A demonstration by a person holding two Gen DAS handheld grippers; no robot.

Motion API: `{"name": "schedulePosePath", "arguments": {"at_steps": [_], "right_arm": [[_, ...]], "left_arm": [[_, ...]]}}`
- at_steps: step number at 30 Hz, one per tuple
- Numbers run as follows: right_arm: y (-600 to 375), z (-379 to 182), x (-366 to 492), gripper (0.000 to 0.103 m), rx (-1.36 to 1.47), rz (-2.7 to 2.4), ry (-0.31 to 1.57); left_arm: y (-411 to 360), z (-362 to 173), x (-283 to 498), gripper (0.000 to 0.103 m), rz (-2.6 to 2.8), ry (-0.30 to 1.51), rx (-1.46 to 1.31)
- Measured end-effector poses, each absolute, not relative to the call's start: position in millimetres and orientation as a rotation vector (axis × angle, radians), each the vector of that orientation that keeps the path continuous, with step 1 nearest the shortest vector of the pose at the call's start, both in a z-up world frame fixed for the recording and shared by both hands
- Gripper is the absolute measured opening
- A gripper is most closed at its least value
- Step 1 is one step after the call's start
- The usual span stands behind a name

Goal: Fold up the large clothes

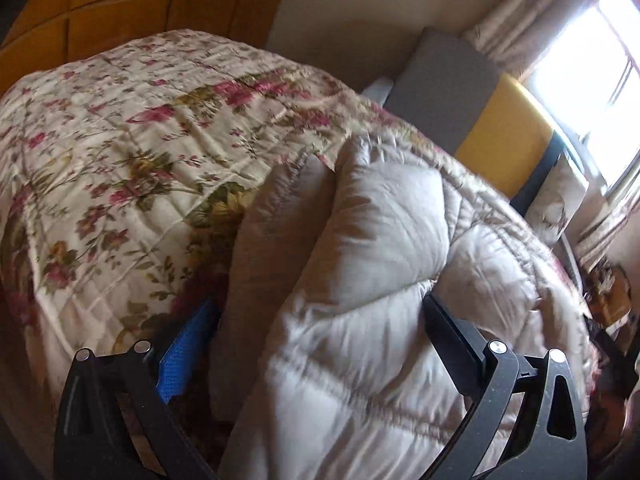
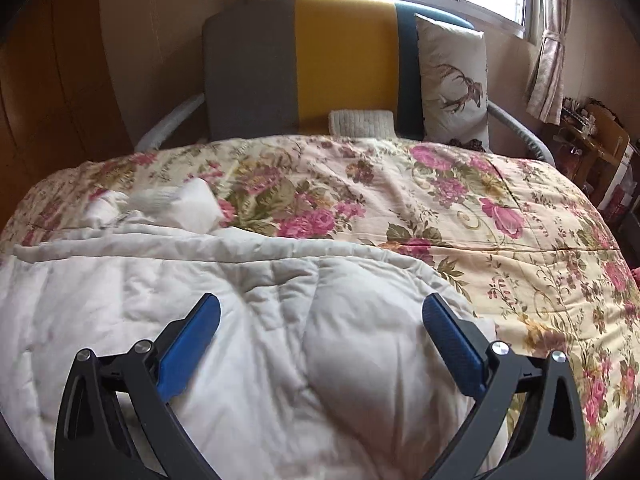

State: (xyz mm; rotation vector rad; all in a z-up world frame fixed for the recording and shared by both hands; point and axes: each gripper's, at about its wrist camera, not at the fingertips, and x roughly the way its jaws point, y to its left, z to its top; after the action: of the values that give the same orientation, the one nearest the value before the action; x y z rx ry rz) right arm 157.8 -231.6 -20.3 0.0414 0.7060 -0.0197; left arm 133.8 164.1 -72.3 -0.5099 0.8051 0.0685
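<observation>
The quilt (image 2: 360,200) is spread over the bed, its flowered side up over the far and right part. Along the near edge of the bed it is turned back, so that the plain pale underside (image 2: 200,300) is shown as a thick padded roll. This turned part appears to be the first fold, made so that the large piece can be brought toward the headboard (image 2: 304,64).

The left gripper (image 1: 320,320) is placed around a raised ridge of the pale side. The jaws stand wide apart with the bulky fold filling the space between them; whether it is really pinched cannot be told. The ridge is probably gathered this way because such thick material cannot be taken flat.

The right gripper (image 2: 320,320) is held low over the pale part near the edge of the bed. Its jaws are wide open, and nothing is seen between the blue pads (image 2: 192,344) except the quilt surface below.

A pillow (image 2: 452,80) is leaned against the headboard at the far right corner, well apart from the fold.
</observation>
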Motion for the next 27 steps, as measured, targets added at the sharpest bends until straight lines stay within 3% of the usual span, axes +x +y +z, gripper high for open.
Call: {"name": "schedulePosePath", "arguments": {"at_steps": [5,10,16,18,20,27], "right_arm": [[-194.4,-21.1,110.6,0.101,-0.006,0.098,0.621],[-177.8,-68.9,113.8,0.101,-0.069,0.097,0.641],[-179.9,-74.8,110.4,0.101,-0.053,0.097,0.613],[-182.6,-75.5,108.3,0.101,-0.039,0.101,0.605],[-184.5,-76.4,106.8,0.101,-0.030,0.103,0.598],[-184.6,-76.3,106.4,0.101,-0.029,0.102,0.596]], "left_arm": [[178.2,-73.8,95.2,0.100,0.065,0.735,-0.685],[173.7,-81.0,63.5,0.100,0.041,0.728,-0.737],[165.0,-95.6,34.4,0.100,0.082,0.757,-0.783],[161.8,-104.9,30.5,0.099,0.055,0.784,-0.835],[156.1,-110.0,31.1,0.088,-0.032,0.797,-0.889],[143.1,-117.4,46.5,0.085,-0.213,0.755,-1.004]]}}
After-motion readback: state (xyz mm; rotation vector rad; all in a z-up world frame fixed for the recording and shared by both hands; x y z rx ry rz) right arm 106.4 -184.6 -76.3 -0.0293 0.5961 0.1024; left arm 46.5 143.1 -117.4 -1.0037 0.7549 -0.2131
